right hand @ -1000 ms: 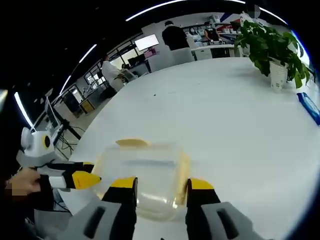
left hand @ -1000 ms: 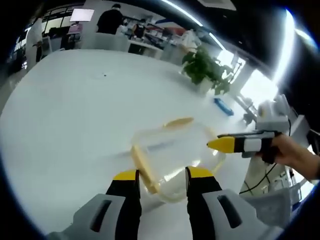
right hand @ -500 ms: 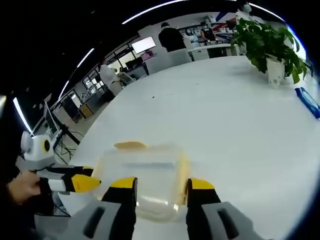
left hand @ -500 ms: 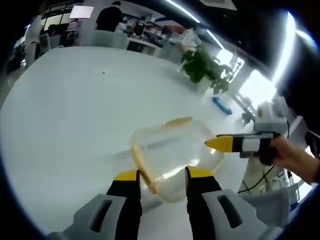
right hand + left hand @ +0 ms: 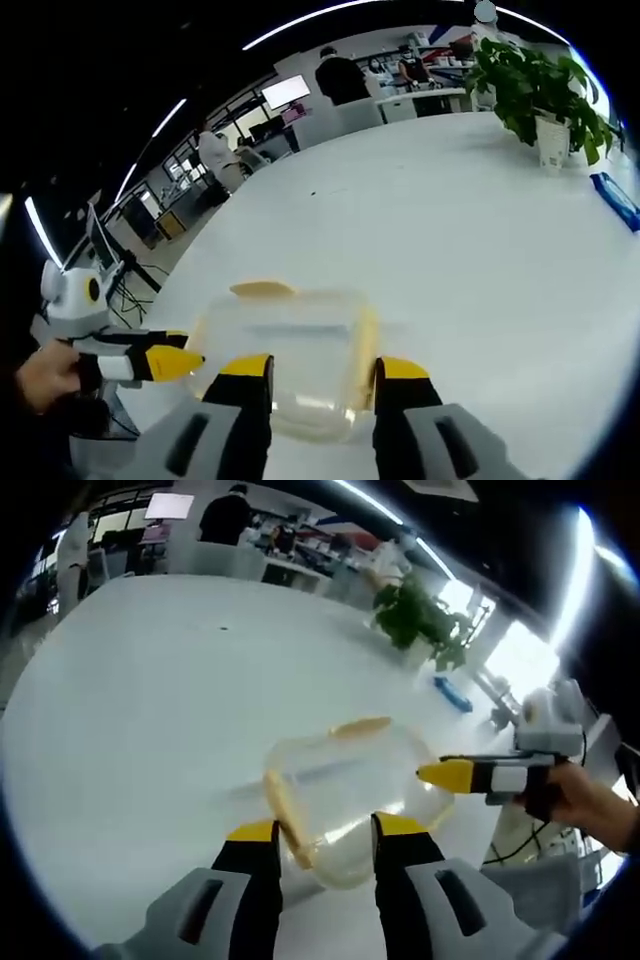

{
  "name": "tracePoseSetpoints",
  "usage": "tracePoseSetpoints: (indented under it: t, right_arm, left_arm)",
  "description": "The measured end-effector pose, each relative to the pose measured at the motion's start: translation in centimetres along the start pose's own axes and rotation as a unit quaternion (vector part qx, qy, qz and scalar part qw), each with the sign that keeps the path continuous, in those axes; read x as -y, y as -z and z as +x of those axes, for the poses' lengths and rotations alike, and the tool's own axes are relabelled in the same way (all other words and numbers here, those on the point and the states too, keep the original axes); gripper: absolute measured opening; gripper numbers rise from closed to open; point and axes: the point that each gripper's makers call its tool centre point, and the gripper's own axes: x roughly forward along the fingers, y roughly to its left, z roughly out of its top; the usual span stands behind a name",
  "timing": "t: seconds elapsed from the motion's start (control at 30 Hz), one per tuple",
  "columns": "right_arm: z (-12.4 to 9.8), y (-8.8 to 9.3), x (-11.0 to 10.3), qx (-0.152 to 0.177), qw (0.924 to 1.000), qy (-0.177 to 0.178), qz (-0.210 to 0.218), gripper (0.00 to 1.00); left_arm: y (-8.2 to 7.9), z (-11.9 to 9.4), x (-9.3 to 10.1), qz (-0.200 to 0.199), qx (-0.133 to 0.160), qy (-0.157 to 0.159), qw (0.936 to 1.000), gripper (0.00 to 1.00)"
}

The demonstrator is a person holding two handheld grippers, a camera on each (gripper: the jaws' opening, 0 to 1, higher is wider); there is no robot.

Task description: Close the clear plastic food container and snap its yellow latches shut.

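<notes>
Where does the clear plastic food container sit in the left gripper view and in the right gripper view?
Left gripper view: the clear container sits low and centre, just past that view's own claw tips, the right claw at its right edge.
Right gripper view: the container sits low, left of centre, the left claw at its left edge.
Shared landmark: the potted plant on the white table.

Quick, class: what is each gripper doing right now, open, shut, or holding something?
Left gripper: open, jaws either side of the clear container, gripping nothing.
Right gripper: open, jaws apart at the container's near edge, holding nothing.
</notes>
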Motion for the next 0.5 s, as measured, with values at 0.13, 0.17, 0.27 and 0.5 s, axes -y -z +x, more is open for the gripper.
tracePoseSetpoints:
  t: [0.13,0.17,0.27,0.5]
  right_arm:
    - [0.3,0.3,-0.9,-0.003,1.0000,-0.006,-0.004,0.38]
    - [0.4,0.3,-1.2,-0.005,1.0000,-0.007,-0.005,0.38]
    - [0.4,0.5,-1.6,-0.008,0.9999,-0.009,-0.007,0.38]
    - [0.3,0.7,-1.8,-0.014,0.9995,-0.023,-0.017,0.39]
  left_arm:
    - [0.0,-0.6,-0.7,-0.003,0.000,-0.005,1.0000,0.33]
    - [0.1,-0.7,-0.8,-0.003,0.000,-0.007,1.0000,0.33]
    - [0.1,-1.0,-1.2,-0.003,0.000,-0.012,0.9999,0.33]
    - [0.2,-1.2,-1.4,-0.014,0.007,-0.018,0.9997,0.34]
